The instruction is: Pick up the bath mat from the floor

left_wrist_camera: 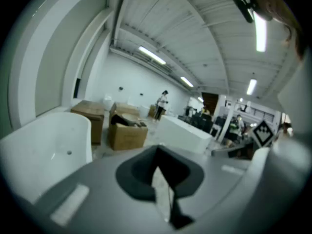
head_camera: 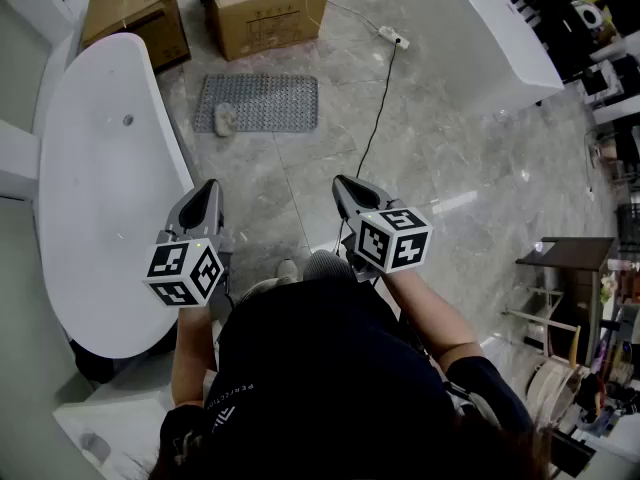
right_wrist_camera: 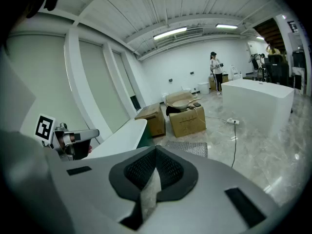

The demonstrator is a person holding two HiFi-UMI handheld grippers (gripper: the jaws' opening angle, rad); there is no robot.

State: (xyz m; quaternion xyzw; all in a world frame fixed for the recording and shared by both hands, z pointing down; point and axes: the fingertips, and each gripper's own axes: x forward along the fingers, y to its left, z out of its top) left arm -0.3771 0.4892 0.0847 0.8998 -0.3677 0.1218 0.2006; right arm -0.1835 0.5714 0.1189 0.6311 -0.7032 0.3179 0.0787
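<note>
The grey textured bath mat point(head_camera: 262, 102) lies flat on the marble floor beside the white bathtub point(head_camera: 100, 188), with a small pale lump point(head_camera: 226, 118) on its left part. It also shows in the right gripper view as the mat point(right_wrist_camera: 187, 148), beyond the jaws. My left gripper point(head_camera: 205, 200) and right gripper point(head_camera: 346, 190) are held side by side in front of my body, well short of the mat and above the floor. Both point forward and slightly down. The left gripper point(left_wrist_camera: 157, 152) and the right gripper point(right_wrist_camera: 155, 152) each have their jaws closed together with nothing between them.
Two cardboard boxes point(head_camera: 265, 13) point(head_camera: 130, 8) stand past the mat. A black cable point(head_camera: 375, 128) runs from a power strip point(head_camera: 390, 36) across the floor toward me. A white block point(head_camera: 500, 28) fills the upper right; shelving point(head_camera: 570, 268) stands at right. A person point(right_wrist_camera: 214, 72) stands far off.
</note>
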